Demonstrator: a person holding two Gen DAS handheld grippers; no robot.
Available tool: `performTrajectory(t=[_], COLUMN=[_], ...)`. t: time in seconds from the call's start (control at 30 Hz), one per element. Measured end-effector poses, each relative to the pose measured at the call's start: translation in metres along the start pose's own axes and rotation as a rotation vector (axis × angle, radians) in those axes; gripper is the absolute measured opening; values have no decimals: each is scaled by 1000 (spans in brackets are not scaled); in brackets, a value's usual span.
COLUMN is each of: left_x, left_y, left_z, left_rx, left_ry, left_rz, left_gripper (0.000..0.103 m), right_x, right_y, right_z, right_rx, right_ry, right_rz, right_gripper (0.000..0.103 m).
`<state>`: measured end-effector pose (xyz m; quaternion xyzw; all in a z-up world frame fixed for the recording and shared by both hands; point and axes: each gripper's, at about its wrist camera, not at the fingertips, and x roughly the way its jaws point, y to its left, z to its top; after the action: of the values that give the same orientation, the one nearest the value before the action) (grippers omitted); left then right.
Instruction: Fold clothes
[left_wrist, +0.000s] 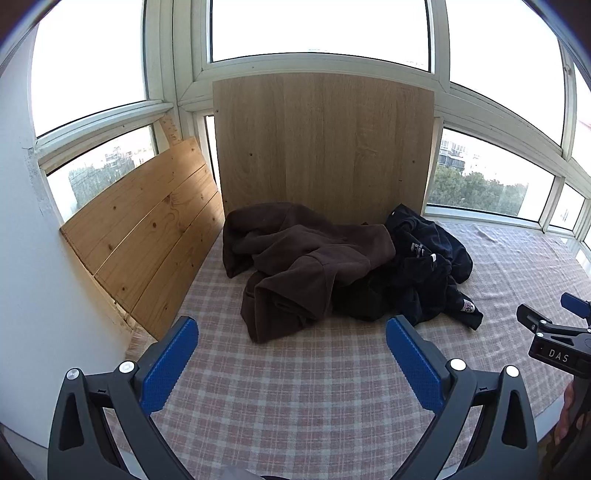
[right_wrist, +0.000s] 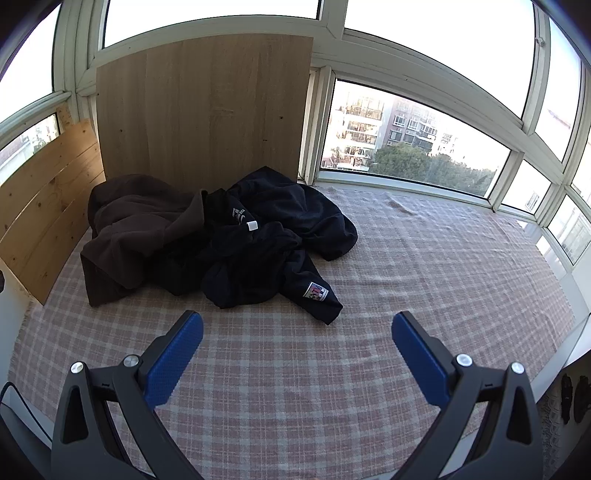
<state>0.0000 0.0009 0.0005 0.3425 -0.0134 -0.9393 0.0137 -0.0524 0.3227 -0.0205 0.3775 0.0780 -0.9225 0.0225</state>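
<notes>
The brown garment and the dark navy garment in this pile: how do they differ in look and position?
The brown garment is plain, with no visible label; the dark navy garment shows a white tag and a printed patch. The brown one lies nearer the pine board, the navy one towards the bare plaid cloth. The brown overlaps the navy's edge. Both are crumpled, unfolded, and untouched by either tongs.

the letters "das" stood in white on the black body of the right tool (left_wrist: 557, 355); printed labels and a sleeve patch on the navy garment (right_wrist: 280, 236) were too small to read
</notes>
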Motion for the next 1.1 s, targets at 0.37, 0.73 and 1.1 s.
performTrajectory(t=[0.37,0.73,1.1], left_x=[11,15,14], left_y=[8,13,-7], left_z=[-5,-13,-21], left_rx=[-51,-145,-52], left_ry=[26,95,94], left_rz=[-1,-81,-106], left_gripper=[102,102,99], right_x=[-1,1,2], right_y=[-3,-2,-7], right_z=[2,3,3], right_rx=[33,35,57], right_ry=[3,-1,-1], right_rz=[27,34,66], right_gripper=[103,103,103])
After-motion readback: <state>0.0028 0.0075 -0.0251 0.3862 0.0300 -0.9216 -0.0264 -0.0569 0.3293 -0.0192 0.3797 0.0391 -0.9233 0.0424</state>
